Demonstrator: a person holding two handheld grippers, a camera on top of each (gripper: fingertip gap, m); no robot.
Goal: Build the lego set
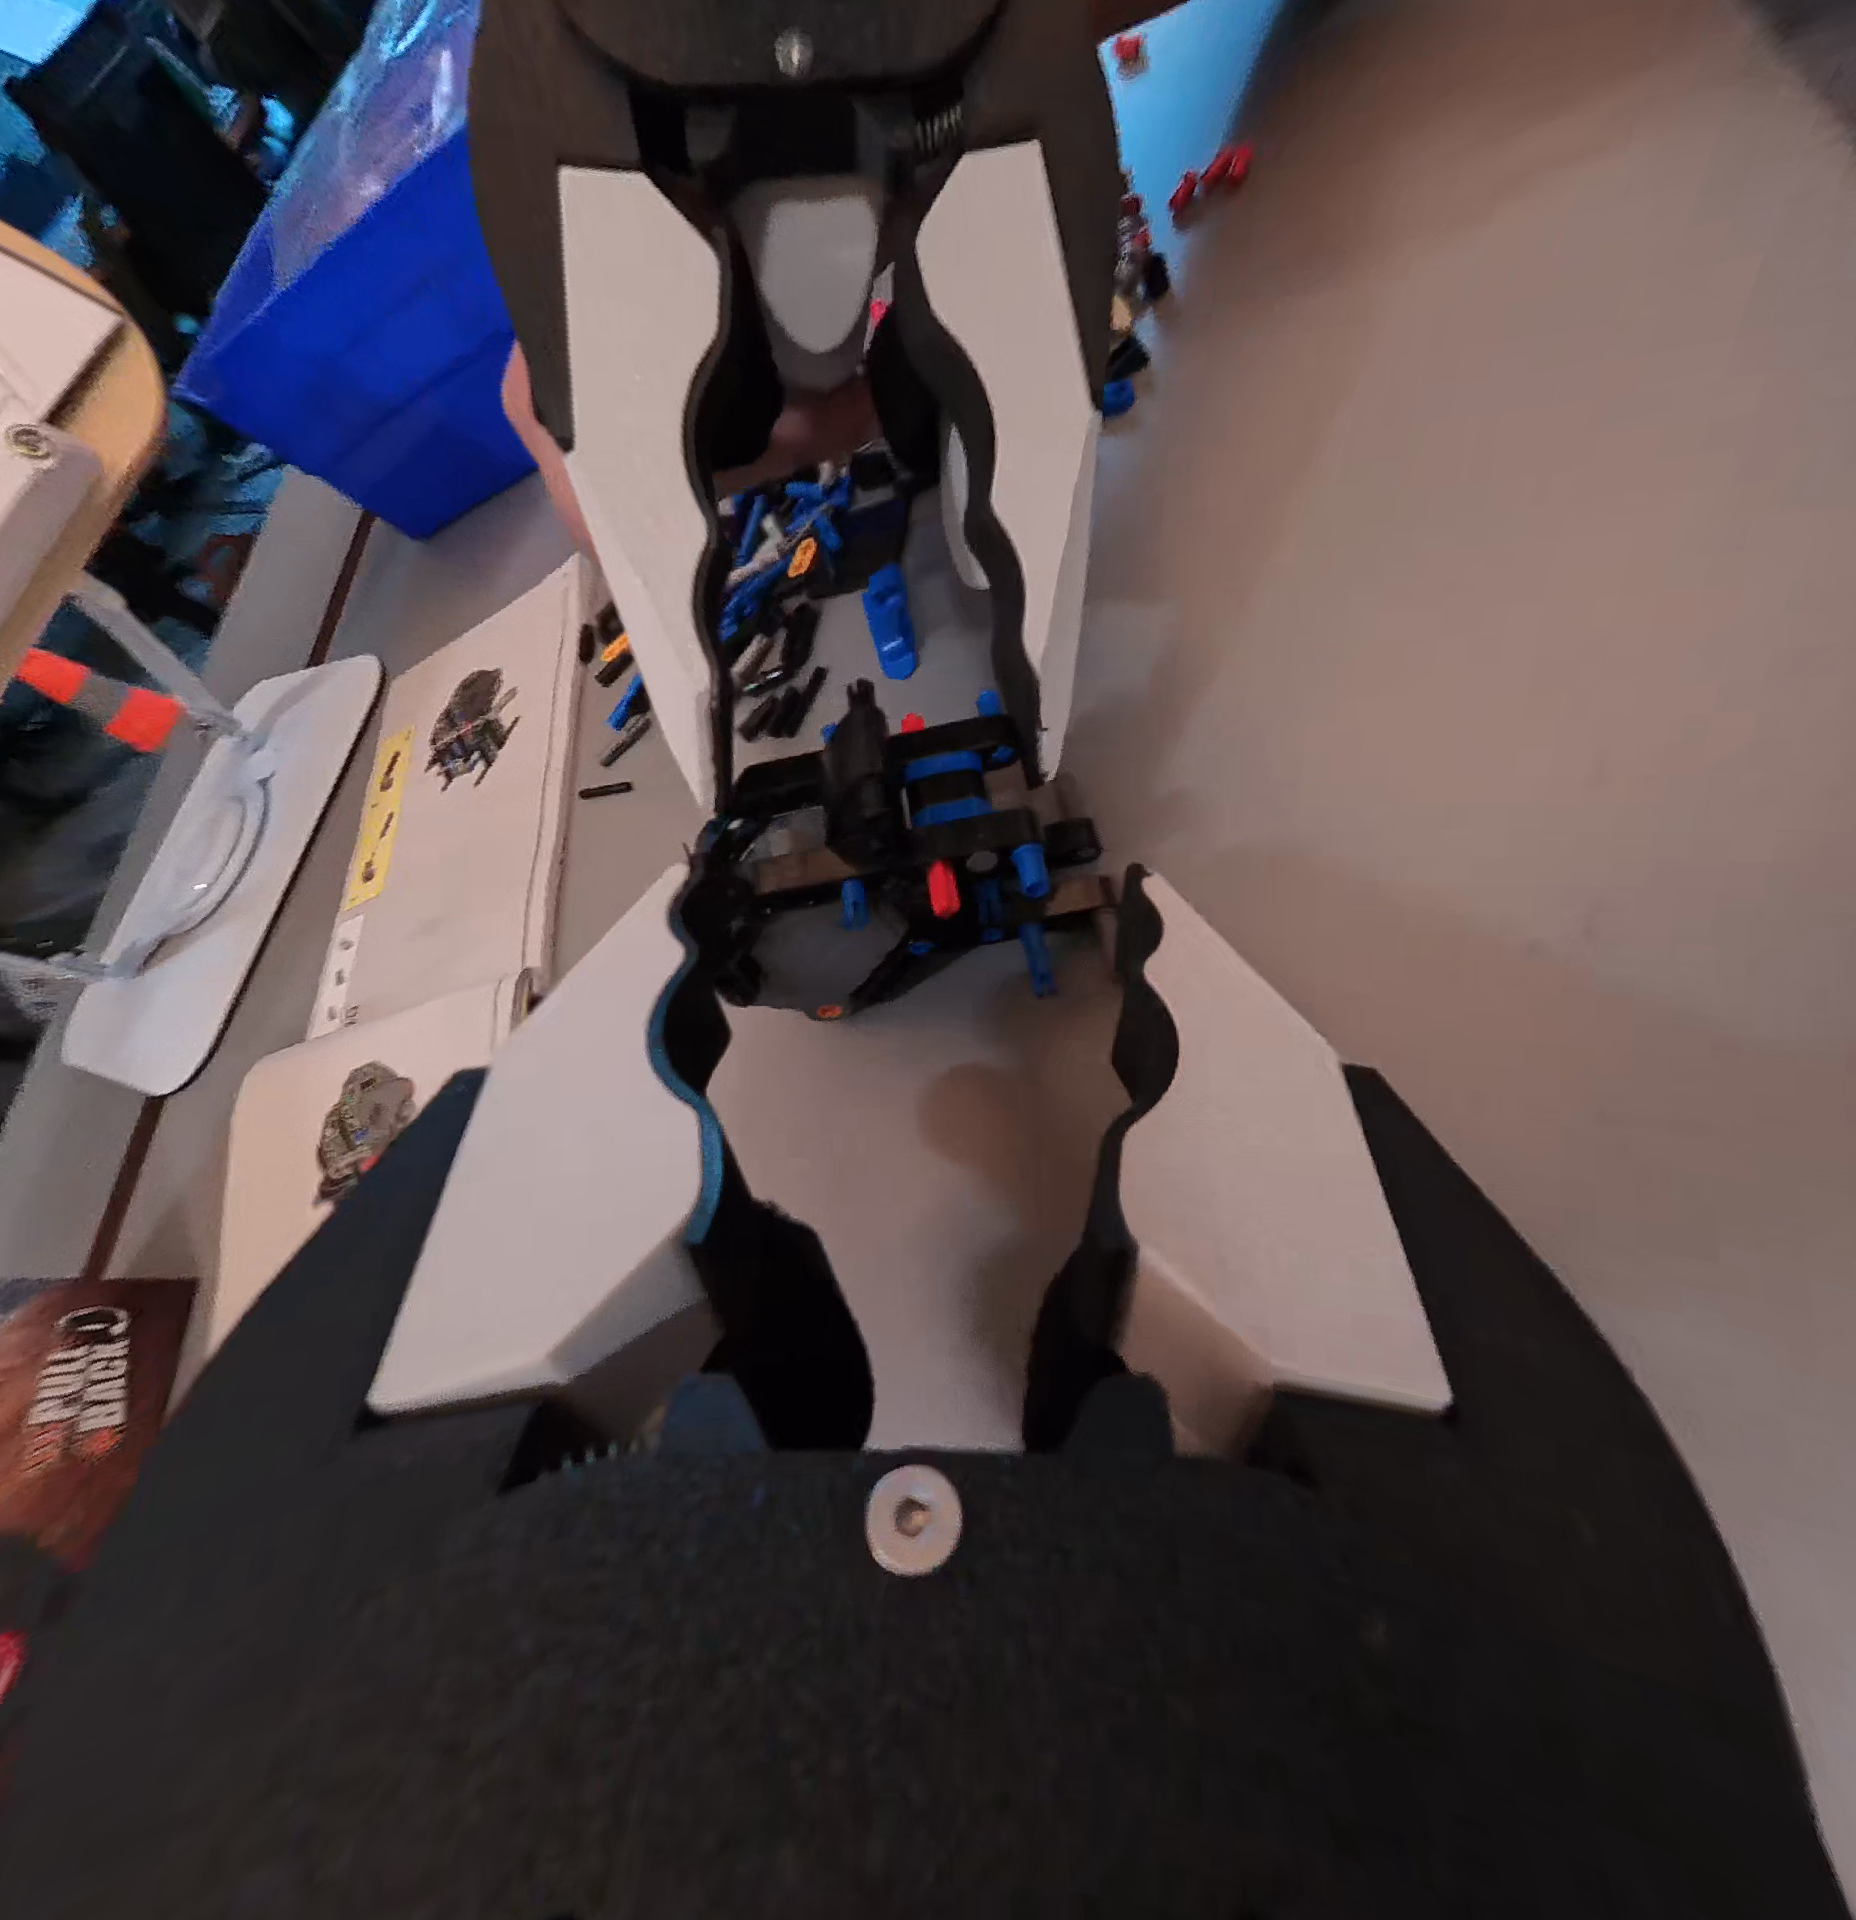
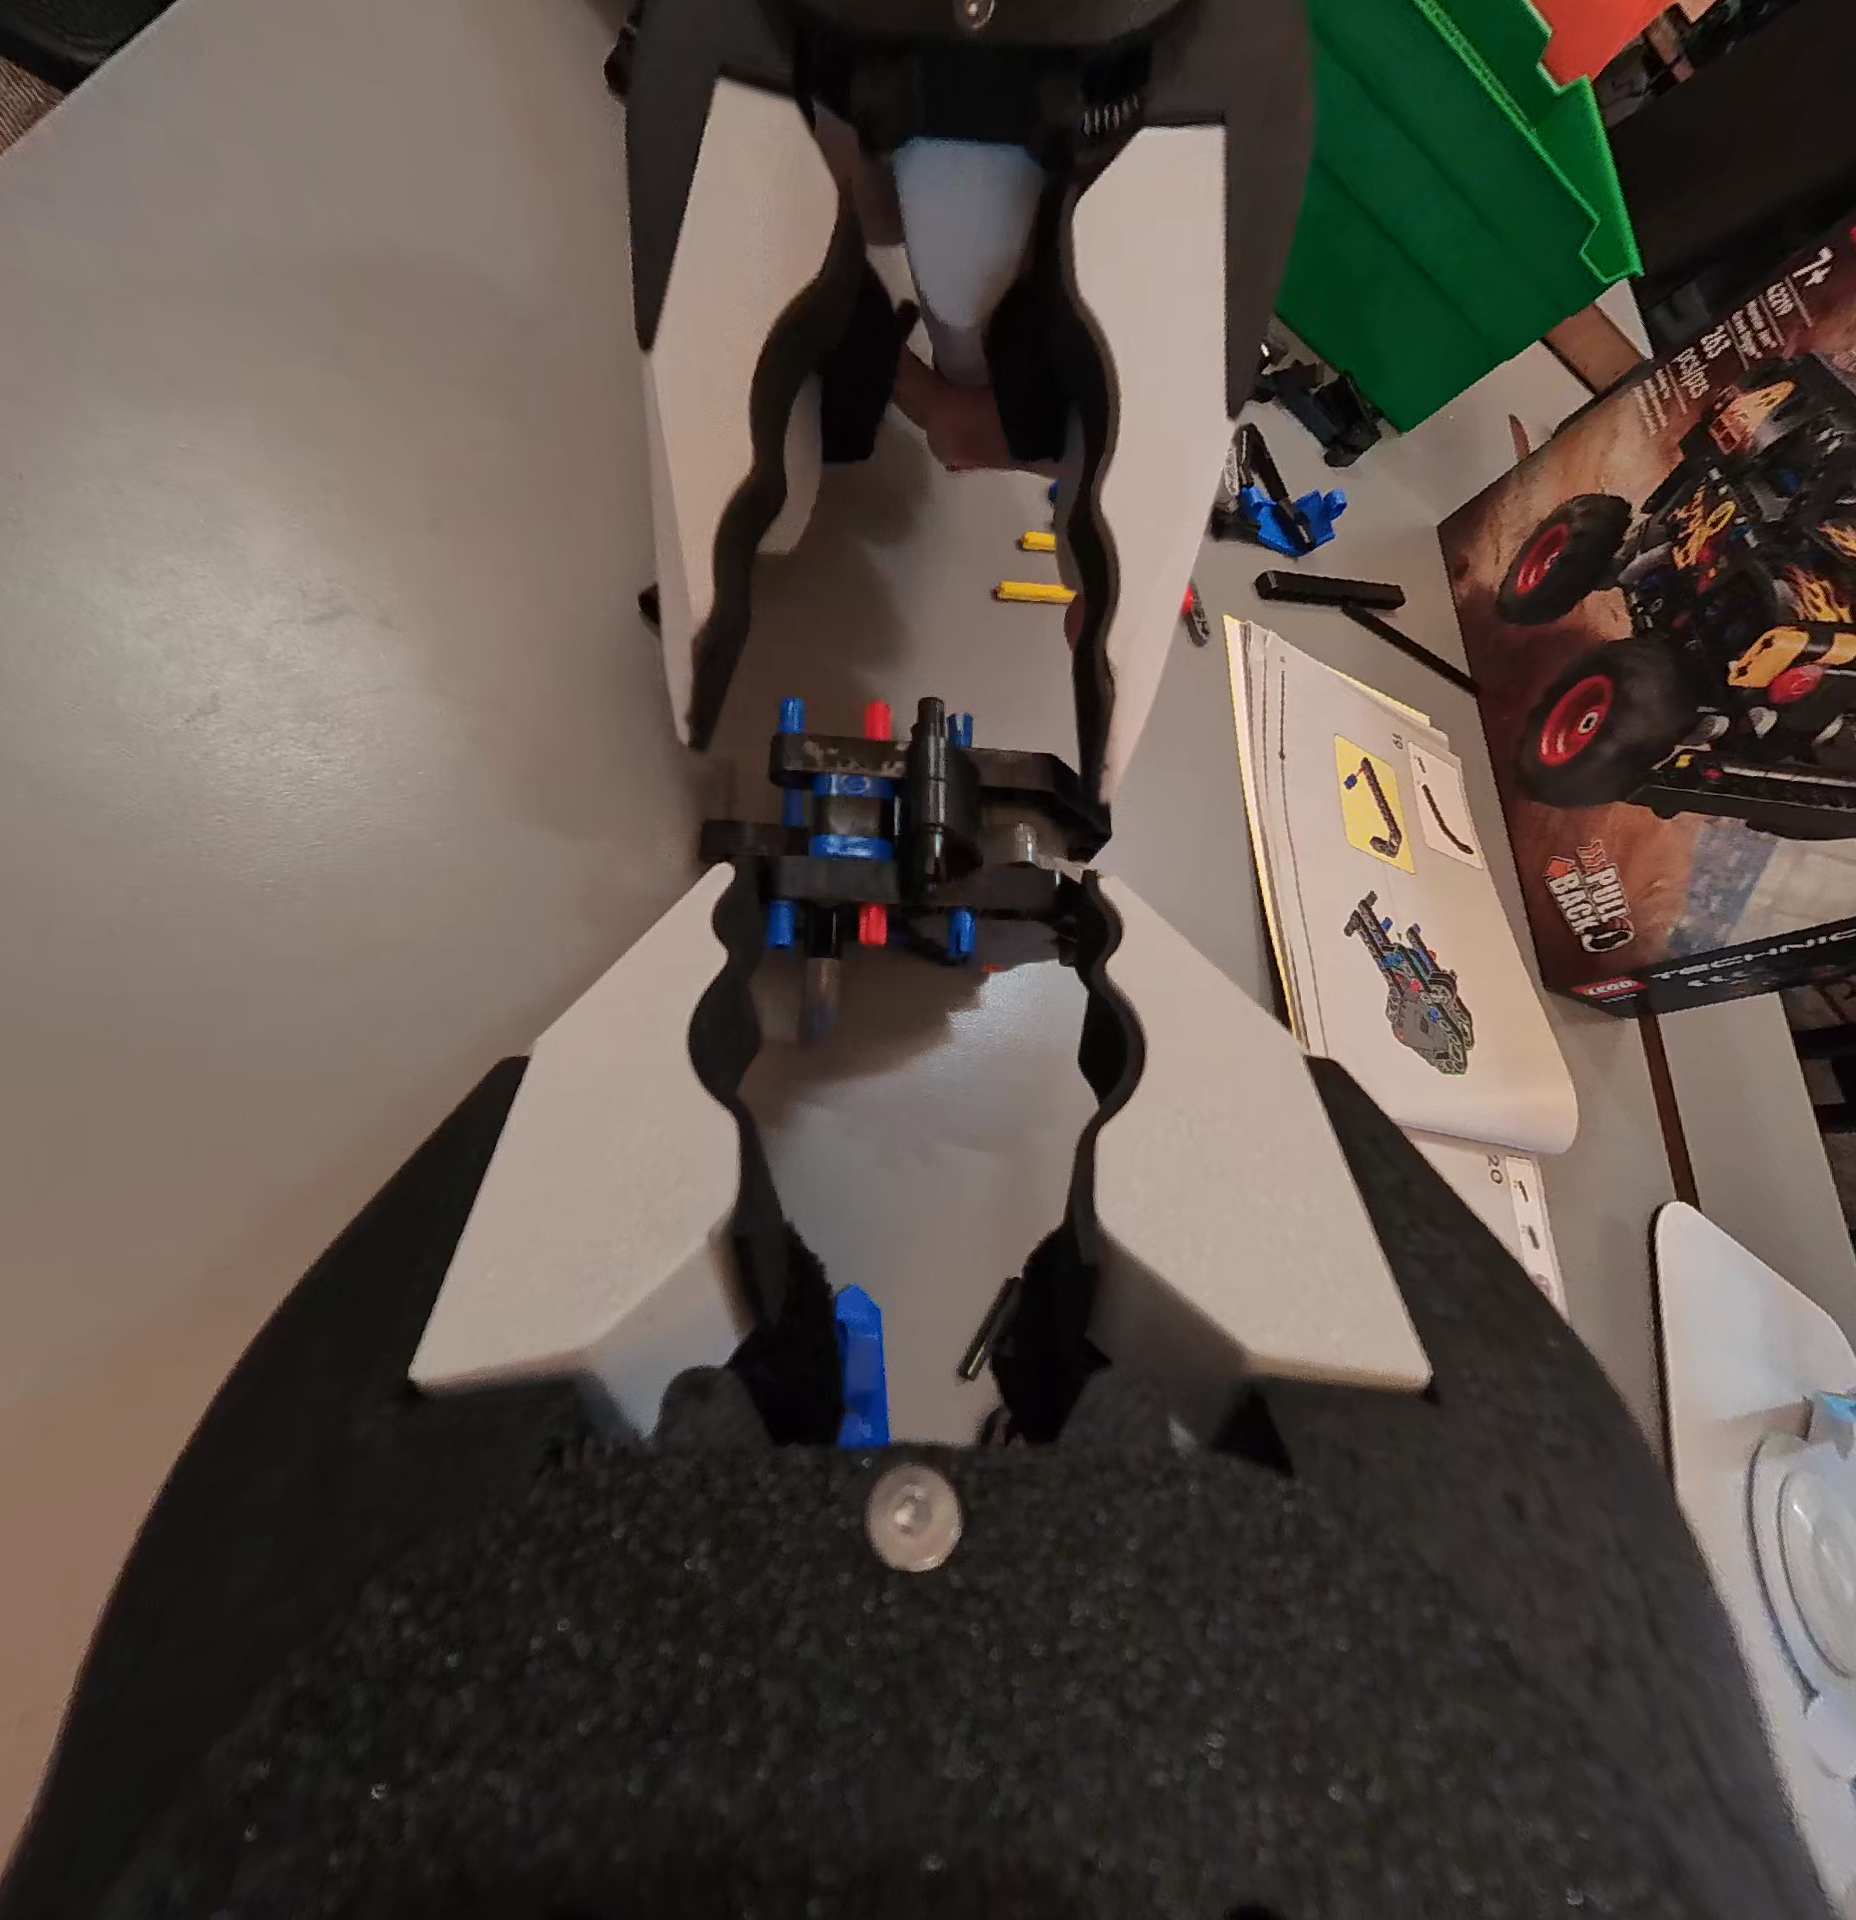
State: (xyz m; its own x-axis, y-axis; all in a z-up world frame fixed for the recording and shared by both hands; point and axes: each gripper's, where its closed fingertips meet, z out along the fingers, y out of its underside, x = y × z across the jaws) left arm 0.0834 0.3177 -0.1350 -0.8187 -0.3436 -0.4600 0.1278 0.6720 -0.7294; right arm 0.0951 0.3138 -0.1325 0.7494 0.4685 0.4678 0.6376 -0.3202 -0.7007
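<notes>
Both claws pinch the half-built chassis (image 2: 903, 831) from opposite ends, steadying it above the bench (image 2: 280, 520). The left claw (image 1: 903, 883) and right claw (image 2: 908, 883) seem braced for the next piece.

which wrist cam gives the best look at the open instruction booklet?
Right wrist view: the white paper instruction booklet lies open on the grey table, one whole page unobstructed, right of the gripper fingers. Left wrist view shows the booklet too, but farther left, more blurred, and its near page is partly covered by the left gripper's white finger.
</notes>
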